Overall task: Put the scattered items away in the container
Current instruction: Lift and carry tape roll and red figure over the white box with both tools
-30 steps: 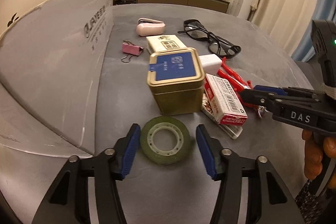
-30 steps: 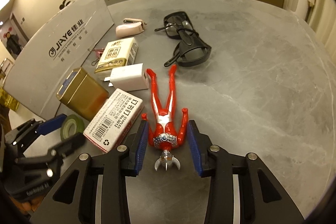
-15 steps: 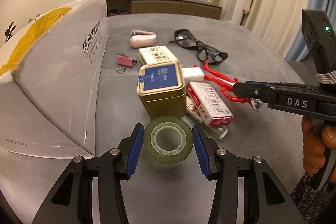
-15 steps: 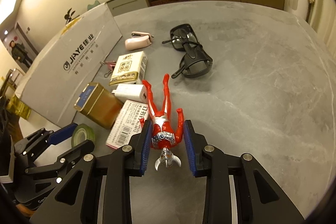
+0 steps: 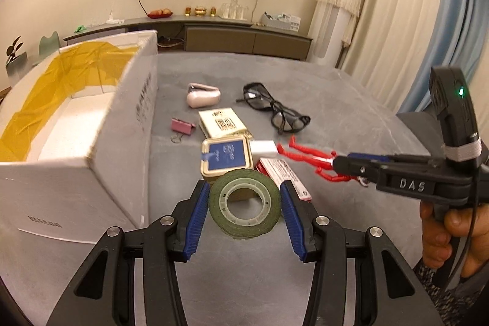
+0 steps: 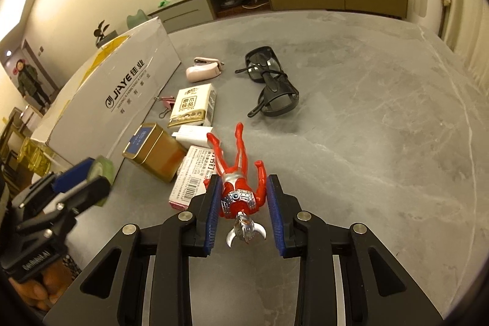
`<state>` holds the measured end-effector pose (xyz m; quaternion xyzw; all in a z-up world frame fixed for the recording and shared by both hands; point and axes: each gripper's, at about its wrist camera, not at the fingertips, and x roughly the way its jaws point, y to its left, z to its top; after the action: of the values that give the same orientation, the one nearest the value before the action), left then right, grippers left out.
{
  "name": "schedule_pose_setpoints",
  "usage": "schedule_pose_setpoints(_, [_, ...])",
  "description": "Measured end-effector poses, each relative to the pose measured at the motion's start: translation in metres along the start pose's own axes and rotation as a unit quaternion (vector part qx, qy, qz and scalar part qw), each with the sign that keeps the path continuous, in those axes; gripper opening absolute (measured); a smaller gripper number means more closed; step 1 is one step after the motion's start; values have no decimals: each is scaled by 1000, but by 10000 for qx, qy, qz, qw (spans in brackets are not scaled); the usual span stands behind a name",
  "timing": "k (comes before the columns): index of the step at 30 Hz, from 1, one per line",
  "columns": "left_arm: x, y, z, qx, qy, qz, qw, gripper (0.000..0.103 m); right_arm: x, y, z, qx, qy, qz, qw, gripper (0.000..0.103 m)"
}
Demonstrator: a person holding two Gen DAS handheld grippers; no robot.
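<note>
Tape, a dark green roll with a pale core, sits pinched between the blue pads of my left gripper, lifted clear of the grey table; my right gripper is clamped on the chest of a red-and-silver hero figure, its silver crested head toward the camera and its legs pointing away; in the left wrist view that gripper's side reads "DAS", and a hand holds its grip under a small green light.

To my left stands the open white cardboard box, yellow-brown packing tape lining its inside; the right wrist view shows its side printed "JiAYE" with Chinese characters and a smaller line that I cannot make out.

On the table beside the box lie the remaining things: a gold tin with a blue label, a white charger block just beyond it, a red-and-white staples box with a barcode and Chinese print partly under the figure, a cream-and-gold packet with Chinese characters, a pink binder clip touching that packet's left edge, a pale pink stapler farther back, and black safety glasses to the right, temples folded across each other.
</note>
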<state>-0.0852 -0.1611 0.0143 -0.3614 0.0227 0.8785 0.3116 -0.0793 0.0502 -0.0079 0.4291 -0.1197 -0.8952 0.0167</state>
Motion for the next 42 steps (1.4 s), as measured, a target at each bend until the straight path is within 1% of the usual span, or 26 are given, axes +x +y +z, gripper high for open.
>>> schedule_pose_setpoints(2, [-5,2,2,-32,-62,-39,10000,49,2,2,-1,-44,29,-67,10000,31])
schedule_pose_setpoints(6, [-10,6,3,-72,-96,-95,9999,49,14,3,-9,-125,229,-269,9993,31])
schedule_pose_setpoints(8, [-12,7,3,-73,-107,-127,9998,49,15,3,-12,-109,260,-293,9992,30])
schedule_pose_setpoints(15, [-23,7,8,-89,-253,-254,9993,49,-19,4,-3,12,-204,-362,9991,30])
schedule_pose_setpoints(26, [-36,8,13,-120,-435,-329,9984,49,-43,11,-1,47,-359,-350,9987,30])
schedule_pose_setpoints(31, [-49,12,18,-183,-579,-328,9976,49,-57,24,2,-35,-479,-273,9985,30])
schedule_pose_setpoints(36, [-62,16,23,-212,-730,-327,9966,49,-71,45,7,-230,-663,-213,9973,30])
schedule_pose_setpoints(42, [-75,23,27,-314,-835,-296,9956,49,-75,67,11,-386,-700,-137,9967,30])
